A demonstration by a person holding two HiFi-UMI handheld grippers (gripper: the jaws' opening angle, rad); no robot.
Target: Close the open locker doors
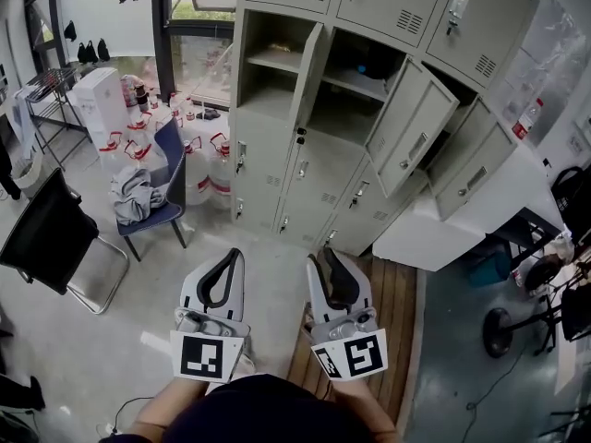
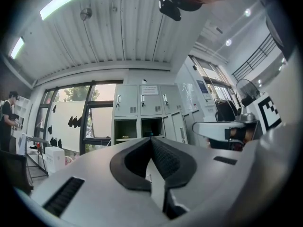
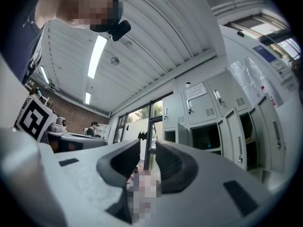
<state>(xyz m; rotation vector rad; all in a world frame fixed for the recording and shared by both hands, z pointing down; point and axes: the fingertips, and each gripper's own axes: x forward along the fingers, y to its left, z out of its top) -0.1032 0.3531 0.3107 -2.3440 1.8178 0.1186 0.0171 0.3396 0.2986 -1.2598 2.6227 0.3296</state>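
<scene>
Holding left gripper (image 1: 231, 257) with jaws pressed together, right gripper (image 1: 325, 257) with jaws spread, empty, at bottom centre; well apart from open locker doors (image 1: 411, 127), probably on approach.

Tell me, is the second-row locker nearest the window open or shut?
Open. Its door stands swung out towards the room, and the shelf inside is in plain sight.

The lockers (image 1: 277, 155) stand ahead of the person, their open doors (image 1: 411, 127) swung outward toward the right. Water jugs (image 1: 211, 166) sit on the floor left of them, with a chair (image 1: 171, 178) in front carrying bundled cloth (image 1: 134, 194) on its seat. A folding chair (image 1: 46, 233) stands farther left. A wooden platform (image 1: 397, 307) lies before the lockers, and a white counter (image 1: 443, 229) is to its right.
</scene>
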